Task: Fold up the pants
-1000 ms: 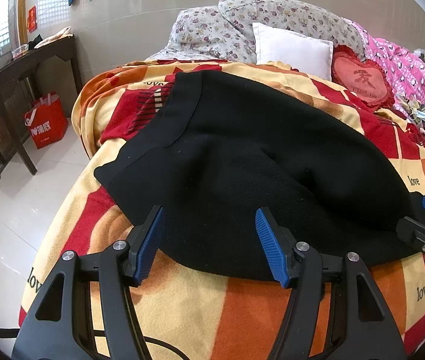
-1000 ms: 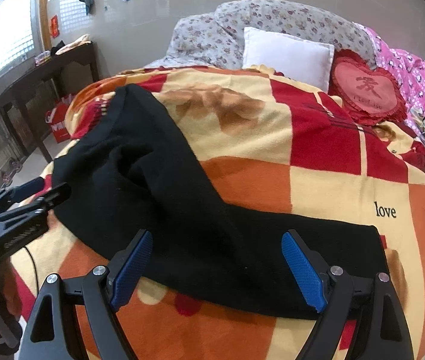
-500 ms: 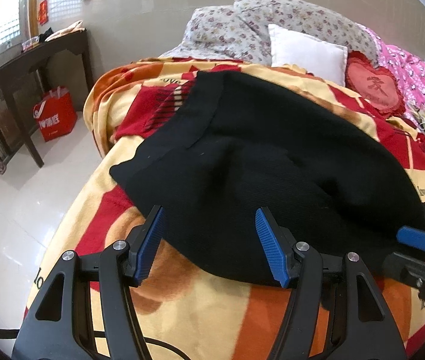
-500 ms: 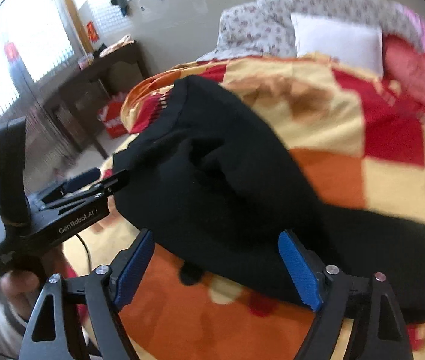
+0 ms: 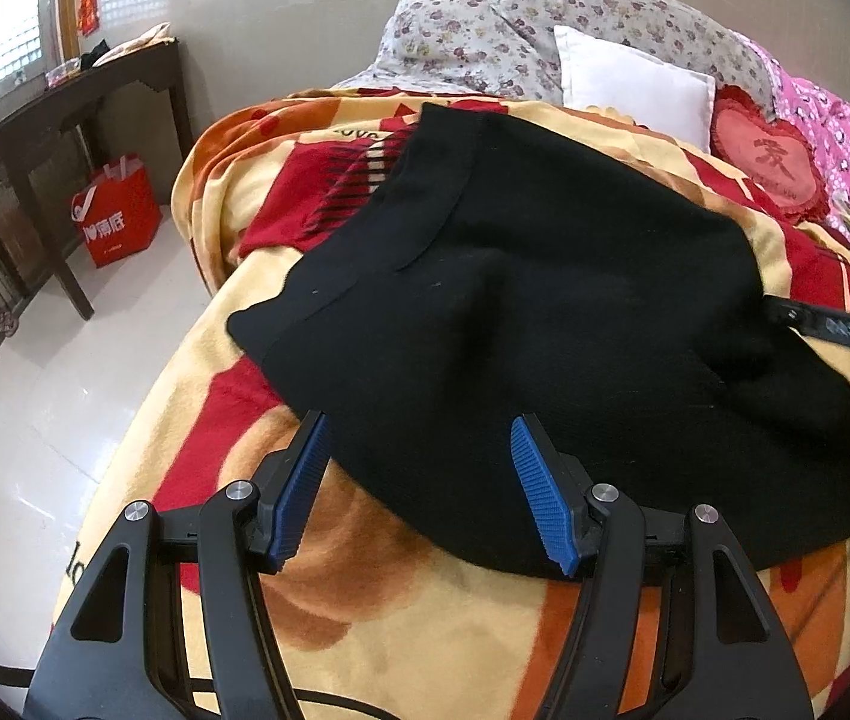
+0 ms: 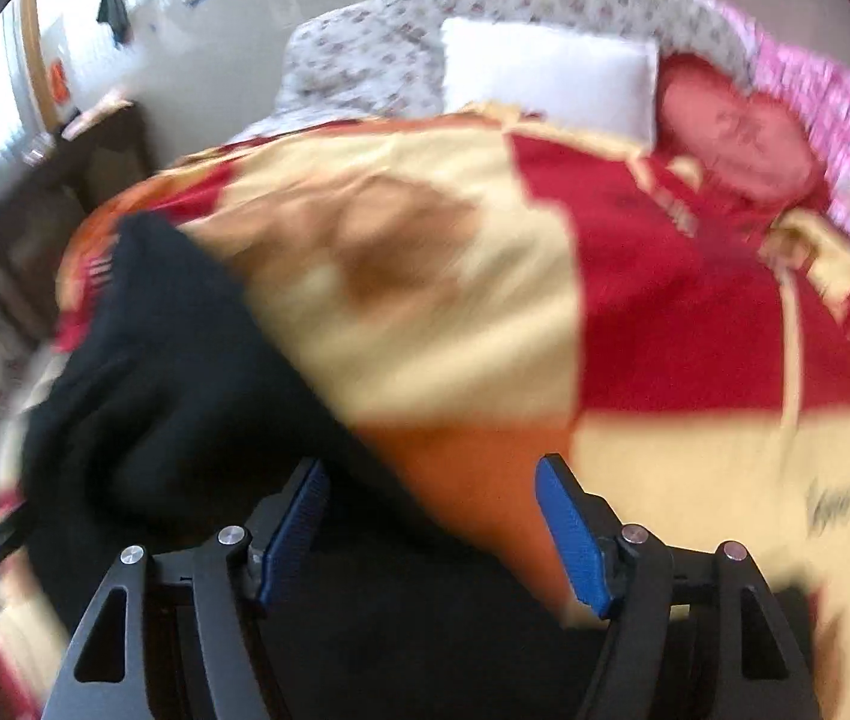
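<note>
Black pants (image 5: 532,312) lie spread across the patterned blanket (image 5: 401,630), waistband toward the far left. My left gripper (image 5: 419,474) is open at the pants' near edge, with the hem lying between its blue pads and nothing pinched. In the blurred right wrist view, my right gripper (image 6: 433,522) hovers low over the black pants (image 6: 173,396). Its jaws are closing, with cloth beneath and between them but not pressed. The right gripper (image 5: 826,327) also shows at the right edge of the left wrist view, over the pants.
The bed carries a white pillow (image 5: 634,84), floral pillows (image 5: 472,30), a red heart cushion (image 5: 766,162) and a pink quilt (image 5: 844,126). Left of the bed, on the tiled floor, stand a dark wooden table (image 5: 65,120) and a red bag (image 5: 116,210).
The right gripper has swept quickly over the pants, blurring its view, and its jaws have narrowed. The left gripper has shifted slightly along the hem, still open.
</note>
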`<state>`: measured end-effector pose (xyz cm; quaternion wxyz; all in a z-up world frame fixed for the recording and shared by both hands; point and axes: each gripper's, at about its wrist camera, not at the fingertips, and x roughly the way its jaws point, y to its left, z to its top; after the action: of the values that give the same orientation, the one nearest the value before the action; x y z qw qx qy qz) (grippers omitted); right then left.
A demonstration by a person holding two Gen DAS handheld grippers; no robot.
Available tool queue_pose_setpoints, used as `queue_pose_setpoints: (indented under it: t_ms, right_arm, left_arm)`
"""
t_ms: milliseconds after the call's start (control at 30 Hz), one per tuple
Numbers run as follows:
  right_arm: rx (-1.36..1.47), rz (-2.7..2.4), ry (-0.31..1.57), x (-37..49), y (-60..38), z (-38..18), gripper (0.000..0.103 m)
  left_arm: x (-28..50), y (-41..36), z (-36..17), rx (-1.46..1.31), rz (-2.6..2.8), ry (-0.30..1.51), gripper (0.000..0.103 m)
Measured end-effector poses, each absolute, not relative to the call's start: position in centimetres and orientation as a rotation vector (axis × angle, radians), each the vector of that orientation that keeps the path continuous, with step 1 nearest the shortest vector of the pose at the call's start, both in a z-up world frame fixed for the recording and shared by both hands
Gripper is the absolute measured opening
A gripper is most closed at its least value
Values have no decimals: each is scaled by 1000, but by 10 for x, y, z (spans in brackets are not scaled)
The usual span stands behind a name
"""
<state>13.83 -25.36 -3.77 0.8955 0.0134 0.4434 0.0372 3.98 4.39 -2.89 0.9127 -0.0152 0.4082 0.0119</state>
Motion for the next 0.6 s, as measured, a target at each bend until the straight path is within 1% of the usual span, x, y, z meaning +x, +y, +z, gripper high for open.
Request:
queue_pose_setpoints:
  t_ms: [67,133,300,400,600]
  right_arm:
    - [36,58,962,156,-259,-42,68]
    - [79,94,939,154,-265,-34,68]
    - [141,214,884,101,-275,-5,68]
    - [131,276,898,71,-265,-11,68]
    - [184,441,918,31,-243,-21,68]
  left_arm:
    - [38,54,-27,-57,24,850,62]
    - [36,68,-25,-104,18,865,62]
    - [32,97,-26,-190,36,889,62]
    - [34,106,-32,-235,61,907,62]
    - [55,121,-47,-413,41,947,62]
